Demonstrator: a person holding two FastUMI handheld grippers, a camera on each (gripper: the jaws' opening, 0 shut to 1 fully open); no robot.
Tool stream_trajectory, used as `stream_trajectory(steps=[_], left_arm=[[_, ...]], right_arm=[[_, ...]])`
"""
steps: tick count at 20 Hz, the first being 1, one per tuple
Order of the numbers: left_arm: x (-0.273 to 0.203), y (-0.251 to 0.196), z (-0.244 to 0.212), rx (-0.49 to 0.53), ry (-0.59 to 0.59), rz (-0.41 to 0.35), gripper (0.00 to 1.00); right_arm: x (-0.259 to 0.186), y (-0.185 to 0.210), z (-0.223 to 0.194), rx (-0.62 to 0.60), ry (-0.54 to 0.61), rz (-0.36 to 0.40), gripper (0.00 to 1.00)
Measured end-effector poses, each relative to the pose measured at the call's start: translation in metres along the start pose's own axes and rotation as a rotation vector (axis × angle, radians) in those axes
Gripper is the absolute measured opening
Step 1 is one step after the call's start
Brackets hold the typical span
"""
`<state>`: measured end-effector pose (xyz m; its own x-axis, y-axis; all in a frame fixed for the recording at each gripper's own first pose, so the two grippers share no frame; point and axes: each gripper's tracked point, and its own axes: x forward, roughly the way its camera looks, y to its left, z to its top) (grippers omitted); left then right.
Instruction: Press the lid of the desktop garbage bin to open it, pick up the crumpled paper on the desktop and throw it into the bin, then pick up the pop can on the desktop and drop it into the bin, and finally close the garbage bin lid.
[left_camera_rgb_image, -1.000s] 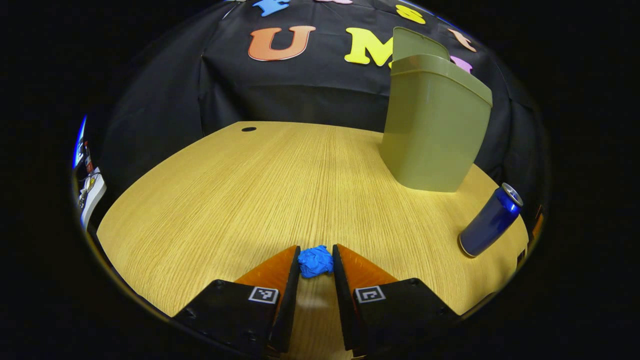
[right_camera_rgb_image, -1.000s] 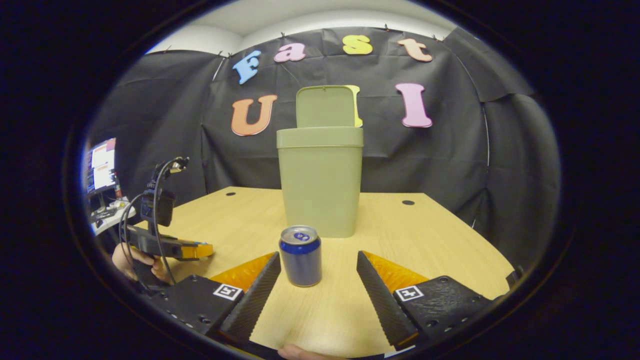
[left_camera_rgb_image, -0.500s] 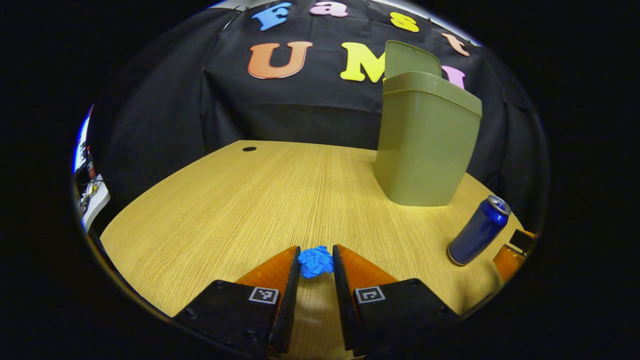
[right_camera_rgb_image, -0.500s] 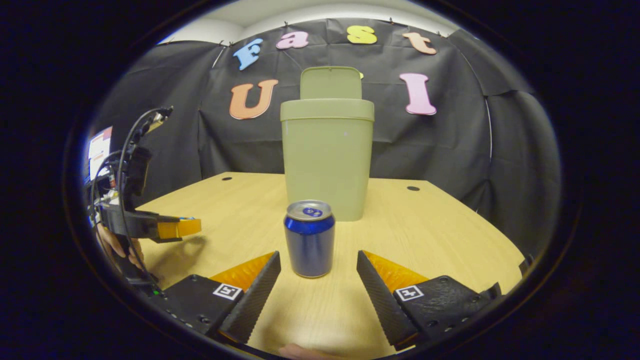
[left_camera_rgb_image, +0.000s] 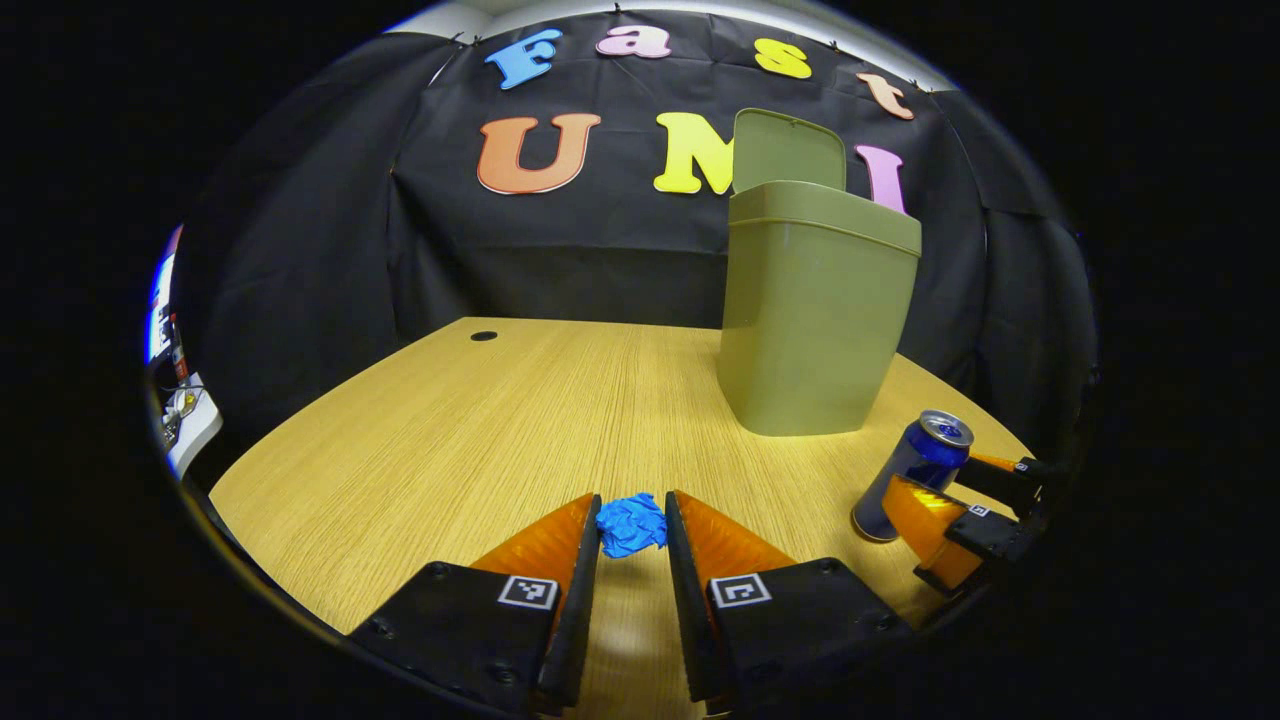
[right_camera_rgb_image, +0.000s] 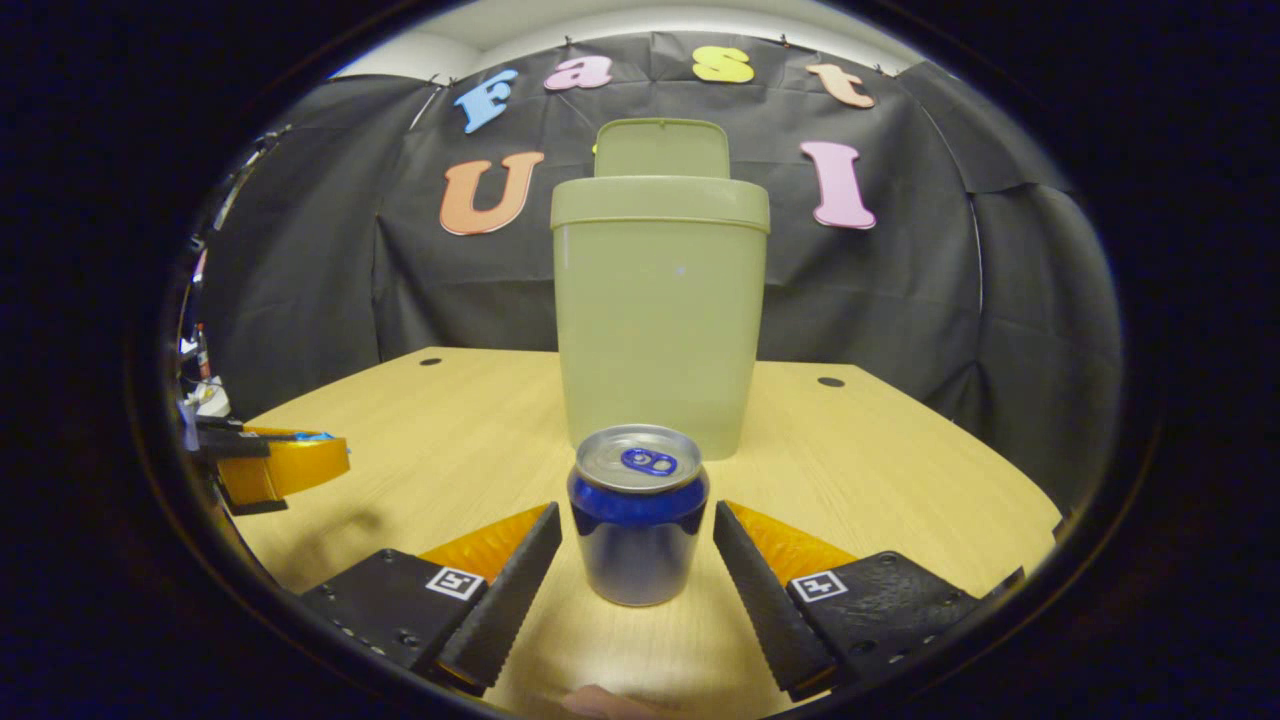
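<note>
1. The olive-green plastic garbage bin (right_camera_rgb_image: 658, 320) stands upright on the counter; its hinged lid (right_camera_rgb_image: 662, 148) is raised. The bin interior cannot be seen.
2. The left gripper (left_camera_rgb_image: 632, 535) is clamped on the crumpled blue paper (left_camera_rgb_image: 630, 524), above the counter.
3. The right gripper (right_camera_rgb_image: 637, 545) has its fingers apart on either side of the upright blue metal pop can (right_camera_rgb_image: 637, 527); contact appears absent.
4. The light wood-grain counter (left_camera_rgb_image: 500, 420) has a round cable hole (left_camera_rgb_image: 484, 336); black cloth forms the wall.
</note>
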<state>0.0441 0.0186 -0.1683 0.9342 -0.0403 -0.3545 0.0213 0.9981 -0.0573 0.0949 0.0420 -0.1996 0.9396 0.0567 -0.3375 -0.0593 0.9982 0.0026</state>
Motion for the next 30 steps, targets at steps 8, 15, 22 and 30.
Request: stream_trajectory(steps=[8, 15, 22, 30], left_arm=[[0.001, 0.003, 0.001, -0.002, -0.011, -0.002, 0.41], [-0.020, -0.009, 0.044, -0.013, -0.095, -0.014, 0.42], [-0.014, -0.061, 0.136, 0.019, -0.166, -0.099, 0.41], [0.040, -0.133, 0.250, 0.002, -0.165, -0.220, 0.41]], right_arm=[[0.001, -0.015, 0.003, 0.038, 0.010, -0.022, 0.81], [-0.046, -0.034, 0.046, 0.043, -0.079, -0.005, 0.79], [-0.102, -0.042, 0.102, 0.021, -0.163, 0.023, 0.79], [-0.115, -0.056, 0.120, 0.041, -0.196, 0.017, 0.79]])
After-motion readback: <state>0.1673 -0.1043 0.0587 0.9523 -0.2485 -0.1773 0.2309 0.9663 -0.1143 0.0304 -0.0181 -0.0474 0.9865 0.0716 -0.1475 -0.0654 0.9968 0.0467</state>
